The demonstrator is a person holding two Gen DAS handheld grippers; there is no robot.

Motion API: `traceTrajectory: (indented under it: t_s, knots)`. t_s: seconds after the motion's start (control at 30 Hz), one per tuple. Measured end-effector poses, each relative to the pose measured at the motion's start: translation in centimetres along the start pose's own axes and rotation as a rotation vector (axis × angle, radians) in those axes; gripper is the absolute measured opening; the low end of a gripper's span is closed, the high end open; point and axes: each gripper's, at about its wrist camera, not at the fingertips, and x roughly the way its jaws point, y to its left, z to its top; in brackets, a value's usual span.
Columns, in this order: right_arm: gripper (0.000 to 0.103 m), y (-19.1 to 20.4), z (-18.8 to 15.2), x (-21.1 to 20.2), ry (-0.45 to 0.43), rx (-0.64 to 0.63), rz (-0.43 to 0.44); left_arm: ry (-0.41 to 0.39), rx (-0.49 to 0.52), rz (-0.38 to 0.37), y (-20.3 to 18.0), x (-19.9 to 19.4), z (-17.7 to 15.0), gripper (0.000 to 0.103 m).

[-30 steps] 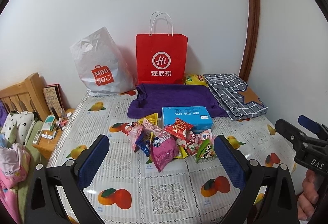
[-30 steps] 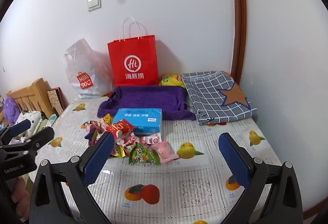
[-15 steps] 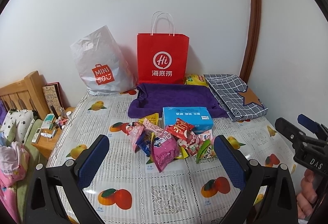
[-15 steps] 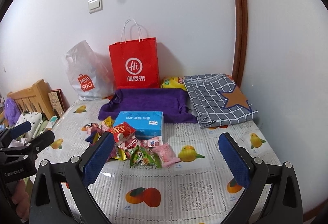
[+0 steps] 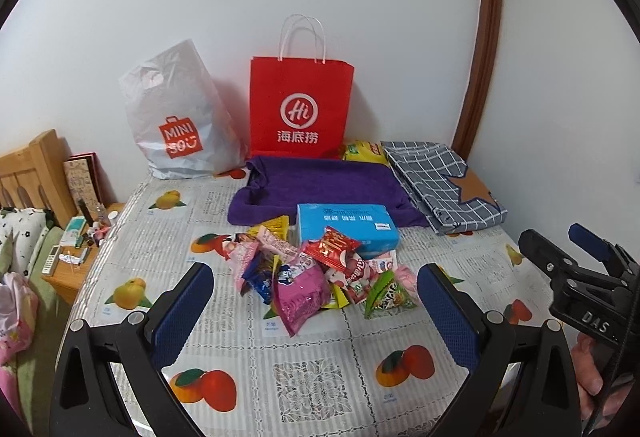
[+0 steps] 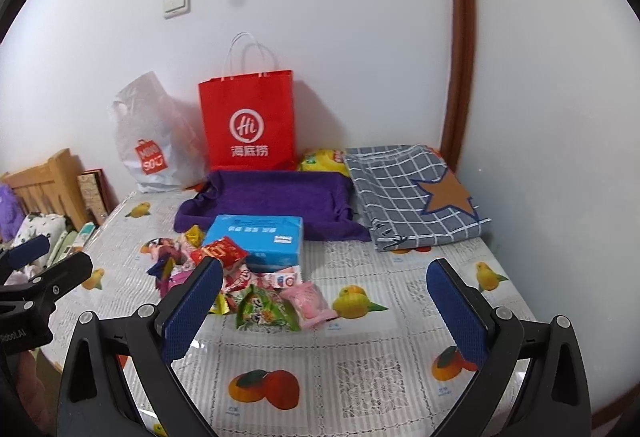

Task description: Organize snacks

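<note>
A pile of small snack packets (image 5: 316,273) lies mid-table on the fruit-print cloth, against a blue tissue box (image 5: 346,227); both show in the right wrist view, the pile (image 6: 256,293) and the box (image 6: 258,237). A red packet (image 5: 330,247) tops the pile, with a magenta one (image 5: 300,293) in front and a green one (image 6: 264,309) and a pink one (image 6: 308,301) at its right. My left gripper (image 5: 316,313) is open and empty, short of the pile. My right gripper (image 6: 324,309) is open and empty, just short of the pile's right part.
A red paper bag (image 5: 300,105) and a white plastic bag (image 5: 180,121) stand against the back wall. A purple towel (image 5: 324,185) and a folded checked cloth (image 5: 440,181) lie behind the box. A bedside stand with clutter (image 5: 76,245) is left of the table.
Both grippers have edged slightly forward toward the pile. Nothing on the table has moved; both stay open.
</note>
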Motion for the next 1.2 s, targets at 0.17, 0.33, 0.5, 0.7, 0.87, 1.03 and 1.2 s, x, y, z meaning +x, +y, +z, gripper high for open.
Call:
traceTrajectory:
  t_s: [0.17, 0.33, 0.5, 0.7, 0.87, 1.03, 1.2]
  knots:
    - [0.103, 0.7, -0.2, 0.4, -0.030, -0.013, 0.069, -0.013, 0.003, 0.031, 0.3, -0.2, -0.1, 0.101]
    - [0.103, 1.3, -0.1, 1.7, 0.015, -0.049, 0.054, -0.014, -0.031, -0.035, 0.6, 0.5, -0.2, 0.101]
    - [0.103, 0.5, -0.1, 1.9, -0.009, 0.021, 0.113, -0.007, -0.007, 0.025, 0.9, 1.4, -0.3, 0.101]
    - [0.103, 0.8, -0.5, 3.6, 0.002, -0.006, 0.101, -0.028, -0.094, 0.032, 3.5, 3.1, -0.3, 0.101]
    - [0.103, 0.3, -1.1, 5.6, 0.014, -0.008, 0.104, 0.013, -0.055, 0.078, 4.4, 5.7, -0.2, 0.101]
    - [0.103, 0.2, -2.0, 9.1, 0.102, -0.024, 0.070, 0.110, -0.078, 0.061, 5.8, 9.3, -0.5, 0.101]
    - [0.096, -0.3, -3.4, 13.2, 0.201, -0.016, 0.062, 0.169, -0.096, 0.050, 6.7, 12.2, -1.4, 0.101]
